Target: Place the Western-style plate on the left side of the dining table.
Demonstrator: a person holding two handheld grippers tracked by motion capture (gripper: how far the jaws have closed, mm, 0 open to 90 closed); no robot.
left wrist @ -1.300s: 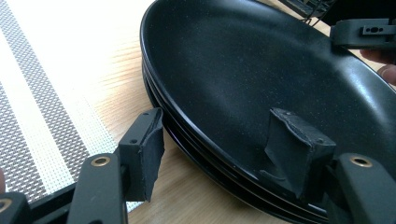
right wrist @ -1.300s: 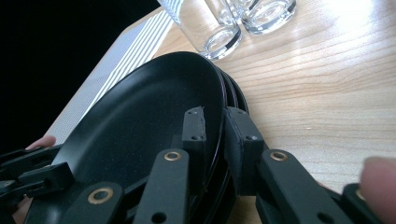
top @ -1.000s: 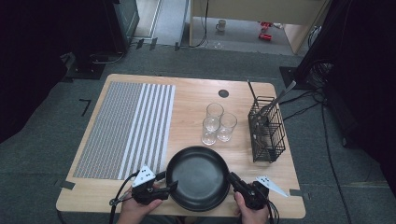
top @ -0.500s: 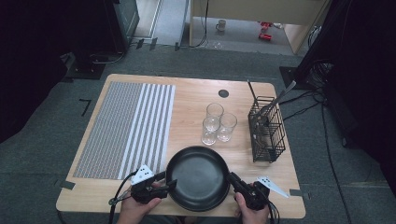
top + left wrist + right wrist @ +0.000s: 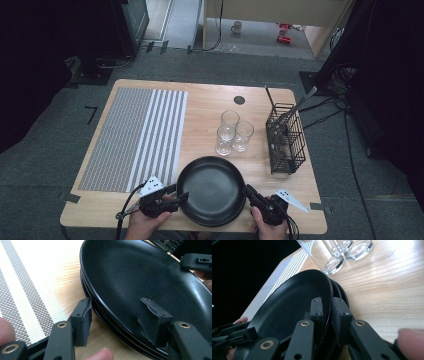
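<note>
A stack of black plates [image 5: 210, 190] lies at the table's front edge, between my two grippers. My left gripper [image 5: 181, 192] is at the stack's left rim. In the left gripper view its jaws [image 5: 117, 315] straddle that rim: one pad is against the stack's outer edge [image 5: 86, 293] and the other rests on the top plate's inner face [image 5: 140, 272]. These jaws have just been closing with the rim between them. My right gripper [image 5: 246, 190] is at the right rim. There it [image 5: 327, 305] is shut on the edge of the top plate [image 5: 294, 300].
Three clear glasses [image 5: 232, 132] stand just beyond the plates, close to them [image 5: 332, 262]. A black wire basket [image 5: 285, 142] with utensils stands at the right. A grey-and-white striped mat [image 5: 135, 137] covers the table's left half. A person's hands hold both grippers.
</note>
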